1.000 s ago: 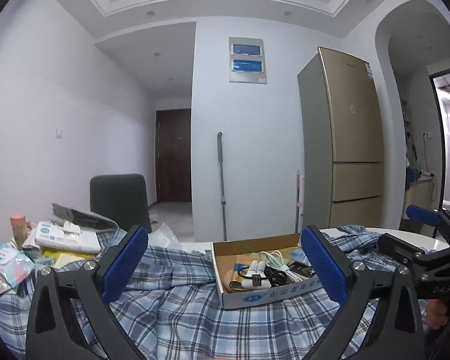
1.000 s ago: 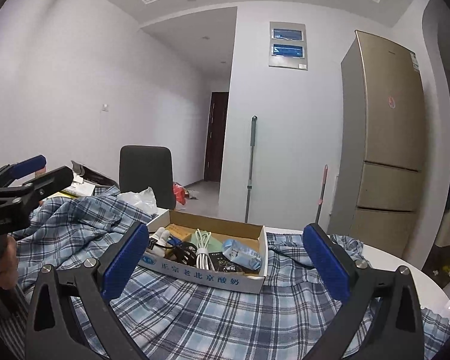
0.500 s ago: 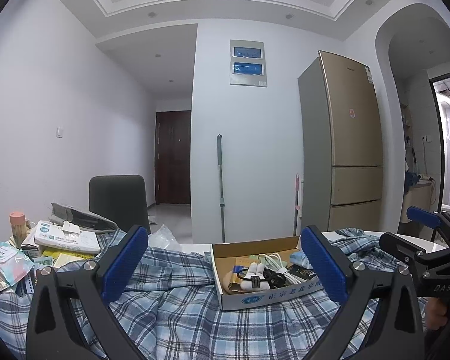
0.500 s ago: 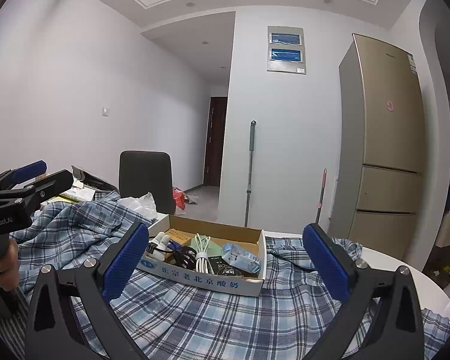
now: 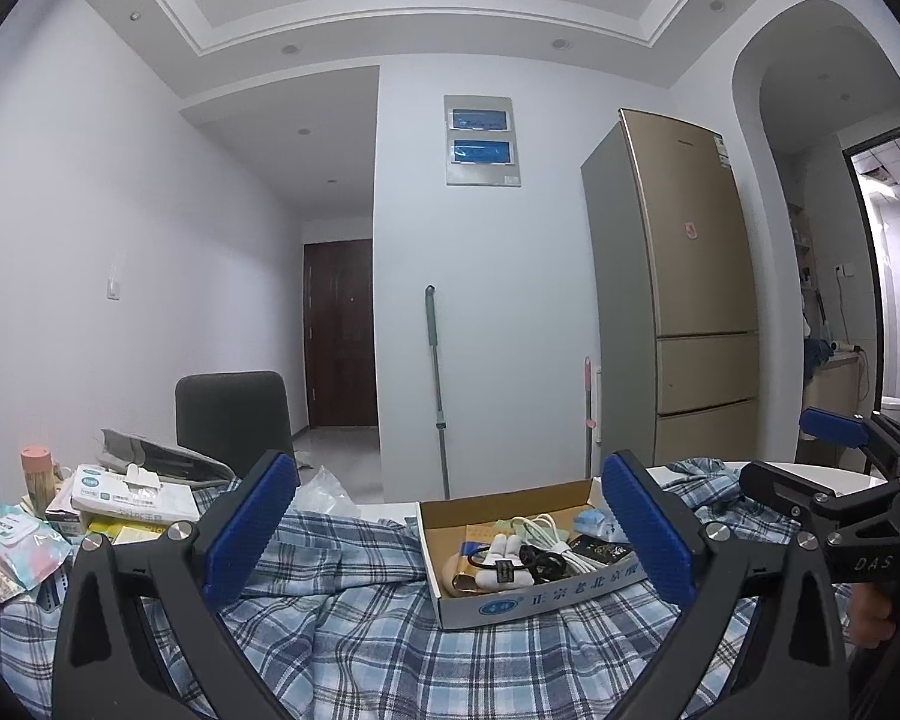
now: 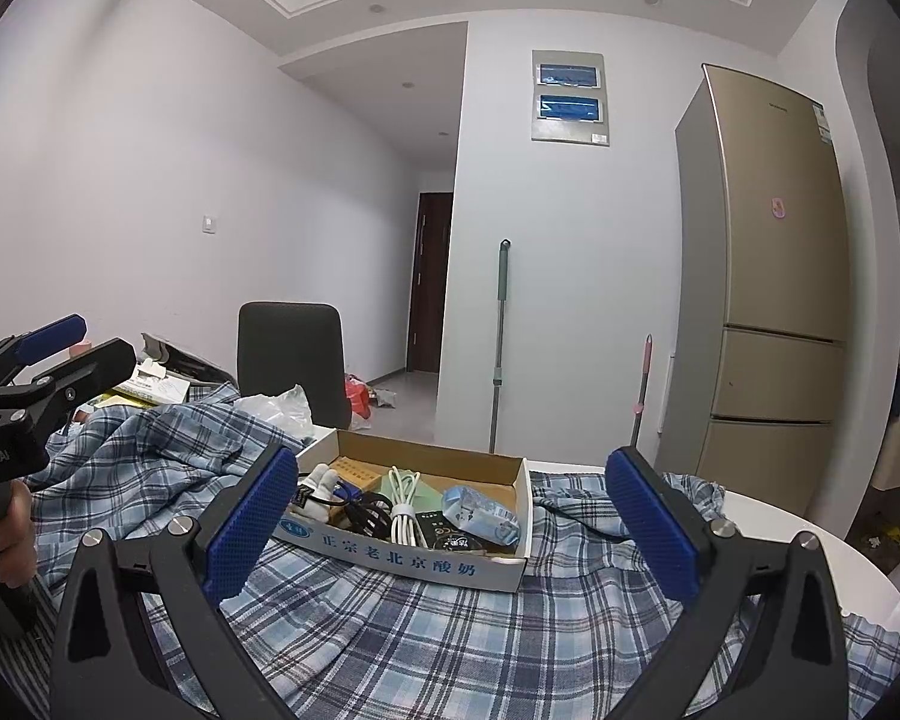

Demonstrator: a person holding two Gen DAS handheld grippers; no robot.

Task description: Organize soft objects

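A: While held above plaid shirt, left gripper gapes wide, nothing between pads. Right gripper?
B: Same: spread apart, empty, hovering over shirt.
A: Shirt location?
B: Draped across table, under cardboard box. Box at 12 o'clock from both grippers.
A: Box contents?
B: White cable, blue packet, dark bits.
A: Tissue pack at 10 o'clock from left gripper.

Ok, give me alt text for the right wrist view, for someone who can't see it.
Open right tongs with blue pads frame a shallow cardboard box of cables and small packets, resting on a blue plaid cloth. The left tongs, also open, show at the left edge; a gold fridge stands behind.
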